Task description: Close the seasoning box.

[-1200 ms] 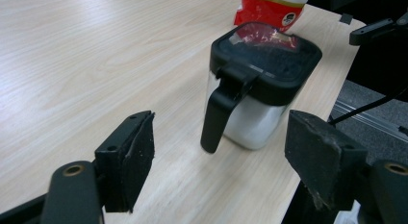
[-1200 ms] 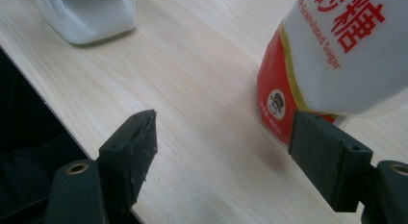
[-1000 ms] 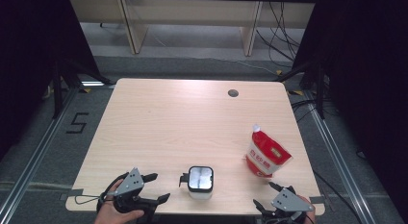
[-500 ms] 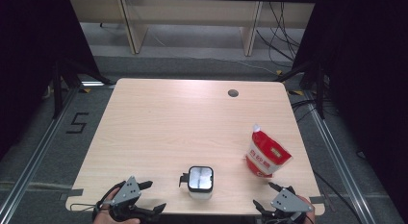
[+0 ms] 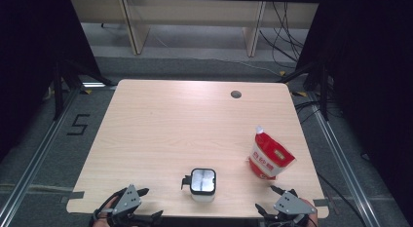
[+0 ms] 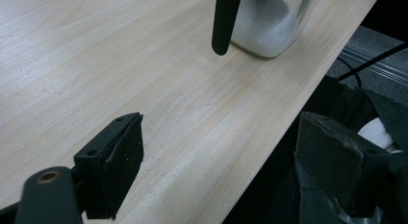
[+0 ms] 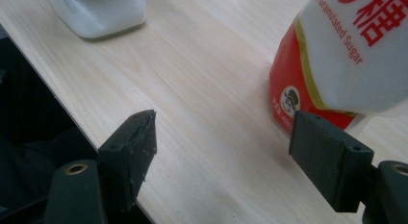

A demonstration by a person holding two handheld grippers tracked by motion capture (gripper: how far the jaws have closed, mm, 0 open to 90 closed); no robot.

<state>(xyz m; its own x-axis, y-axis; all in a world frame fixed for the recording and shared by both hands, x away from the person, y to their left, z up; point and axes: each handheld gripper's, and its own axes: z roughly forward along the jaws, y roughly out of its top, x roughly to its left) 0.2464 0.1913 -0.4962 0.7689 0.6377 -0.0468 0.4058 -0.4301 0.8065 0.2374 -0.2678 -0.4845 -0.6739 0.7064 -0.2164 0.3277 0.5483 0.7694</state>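
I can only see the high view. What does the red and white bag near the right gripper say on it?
Observer: In the right gripper view the bag reads "Granulated Sugar" beside red Chinese characters.
Operator: Is that gripper holding it?
Observer: No. The right gripper has its jaws open with bare table between them, and the bag stands just beyond the right-hand jaw in that view.
Operator: What's in the little container in the middle?
Observer: The left gripper view shows the container is clear with something white and grainy inside, and a black handle hangs down its side.
Operator: Is the left gripper grabbing anything?
Observer: No, the left gripper is open at the table's near edge.
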